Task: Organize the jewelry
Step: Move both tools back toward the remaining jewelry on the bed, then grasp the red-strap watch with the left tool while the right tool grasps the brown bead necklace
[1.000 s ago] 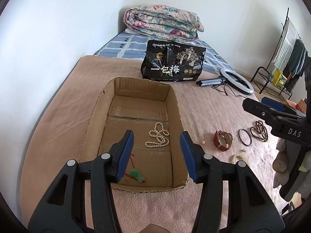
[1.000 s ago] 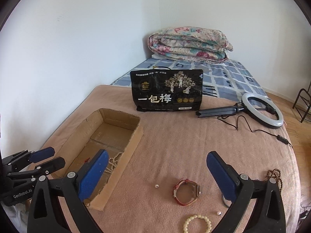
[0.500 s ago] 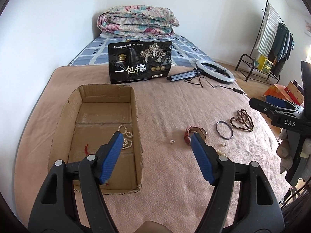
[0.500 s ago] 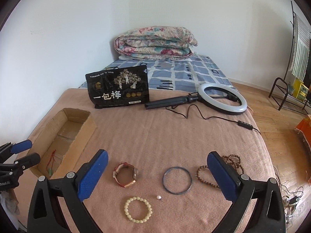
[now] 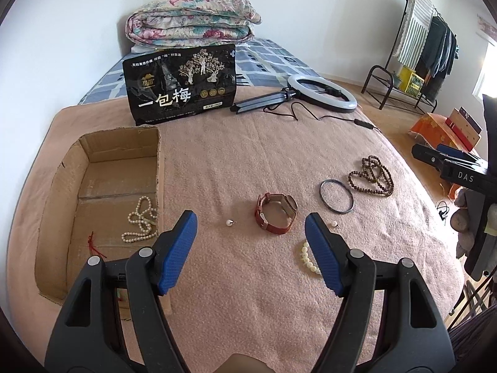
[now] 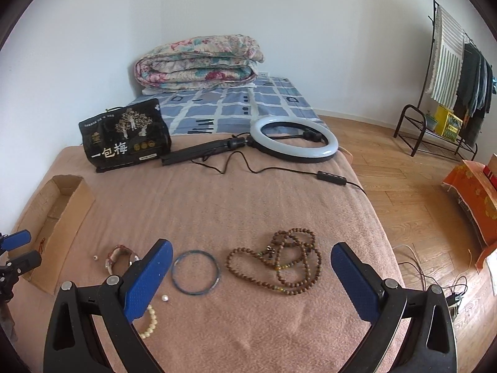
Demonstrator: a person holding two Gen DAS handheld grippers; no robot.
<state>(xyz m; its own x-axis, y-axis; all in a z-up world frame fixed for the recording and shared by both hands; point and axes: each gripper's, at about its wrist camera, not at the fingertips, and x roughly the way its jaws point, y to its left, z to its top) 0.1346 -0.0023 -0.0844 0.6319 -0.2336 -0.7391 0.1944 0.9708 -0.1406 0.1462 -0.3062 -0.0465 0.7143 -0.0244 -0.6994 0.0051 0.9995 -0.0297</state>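
Observation:
My left gripper (image 5: 250, 220) hangs open and empty over the pink blanket, just short of a red-strapped watch (image 5: 275, 213). A loose pearl (image 5: 229, 223) lies between its fingers, farther out. Its right finger partly hides a cream bead bracelet (image 5: 306, 256). Left of it, the cardboard box (image 5: 93, 155) holds a pearl necklace (image 5: 139, 220) and a red-corded pendant (image 5: 93, 245). My right gripper (image 6: 251, 245) is open with nothing in it, above a brown bead necklace (image 6: 233, 258). A dark bangle (image 6: 174, 275) lies beside its left finger.
A black snack bag (image 5: 183, 84) stands behind the box. A ring light (image 6: 295, 138) with its cable (image 6: 330, 177) lies at the back right, a folded quilt (image 6: 198, 62) beyond. The bed's right edge drops to the wood floor (image 6: 403, 186). A clothes rack (image 6: 450, 87) stands far right.
Both grippers have swung rightward, away from the box and over the loose jewellery. The left gripper's jaws have spread wider; the right stays open.

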